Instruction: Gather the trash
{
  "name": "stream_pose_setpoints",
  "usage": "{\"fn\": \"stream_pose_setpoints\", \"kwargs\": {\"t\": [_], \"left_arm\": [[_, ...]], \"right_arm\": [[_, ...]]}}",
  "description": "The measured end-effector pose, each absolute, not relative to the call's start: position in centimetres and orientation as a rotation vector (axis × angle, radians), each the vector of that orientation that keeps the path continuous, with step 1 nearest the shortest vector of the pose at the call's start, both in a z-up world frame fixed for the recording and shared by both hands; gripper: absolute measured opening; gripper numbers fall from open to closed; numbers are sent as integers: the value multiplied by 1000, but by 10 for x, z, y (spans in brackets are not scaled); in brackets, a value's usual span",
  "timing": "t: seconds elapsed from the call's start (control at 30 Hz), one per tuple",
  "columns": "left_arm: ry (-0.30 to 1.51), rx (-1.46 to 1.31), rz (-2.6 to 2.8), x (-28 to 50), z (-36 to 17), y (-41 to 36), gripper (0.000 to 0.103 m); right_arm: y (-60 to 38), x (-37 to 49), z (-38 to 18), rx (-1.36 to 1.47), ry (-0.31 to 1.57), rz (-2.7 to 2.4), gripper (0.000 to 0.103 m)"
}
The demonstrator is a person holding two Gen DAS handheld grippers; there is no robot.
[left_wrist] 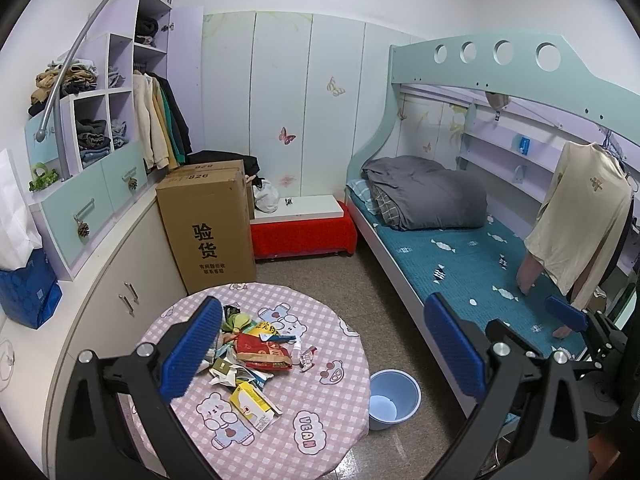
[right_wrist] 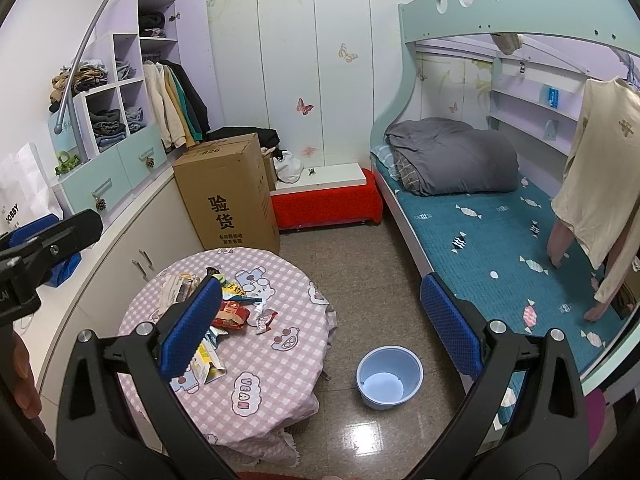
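A small bedroom, seen from above a round table (left_wrist: 332, 364) draped in a pink checked cloth printed with cartoon bears. A heap of trash (left_wrist: 250, 356) lies on the left half of the tabletop: a red snack bag (left_wrist: 262, 354), a yellow-and-white carton (left_wrist: 254, 402) lying flat nearest the viewer, a small red-and-white wrapper (left_wrist: 307, 358) just to the right of the pile, and crumpled paper scraps mixed through it; what lies at the far edge of the heap is too jumbled to name. On the tiled floor just right of the table, between it and the bed, stands a pale blue bin (right_wrist: 390, 376), upright and holding nothing that can be seen.

The left gripper (left_wrist: 320, 356) hangs above the table with its blue-padded fingers (left_wrist: 192, 354) spread wide, gripping nothing, the left pad overlapping the pile in view. The right gripper (right_wrist: 322, 324) is likewise spread wide and empty, poised over the gap between table and bin; its tip (left_wrist: 568, 314) shows at the right edge of the left wrist view.

Behind the table a tall cardboard box (left_wrist: 208, 222) stands against white cabinets (left_wrist: 108, 280). A bunk bed (left_wrist: 476, 264) with a teal sheet and a folded grey quilt (left_wrist: 424, 192) runs along the right wall, with a cream shirt (left_wrist: 580, 216) hanging from its upper frame.
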State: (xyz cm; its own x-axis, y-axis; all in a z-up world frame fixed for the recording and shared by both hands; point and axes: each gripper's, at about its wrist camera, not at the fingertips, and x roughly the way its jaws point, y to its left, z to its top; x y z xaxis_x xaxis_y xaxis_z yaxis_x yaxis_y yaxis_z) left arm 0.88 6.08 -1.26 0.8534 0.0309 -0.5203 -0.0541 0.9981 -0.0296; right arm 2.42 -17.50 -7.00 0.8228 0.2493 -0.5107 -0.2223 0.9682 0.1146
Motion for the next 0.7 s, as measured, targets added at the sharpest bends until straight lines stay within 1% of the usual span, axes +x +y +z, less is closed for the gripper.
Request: {"fn": "stream_pose_setpoints", "kwargs": {"t": [0.3, 0.53, 0.7], "left_arm": [[554, -43, 37, 10, -13, 61, 99], [557, -45, 29, 13, -14, 63, 99], [561, -42, 21, 16, -18, 60, 99]], "right_arm": [[-152, 14, -72, 47, 569, 231, 97], [-161, 19, -70, 69, 530, 235, 97], [-162, 19, -70, 92, 549, 241, 97]]}}
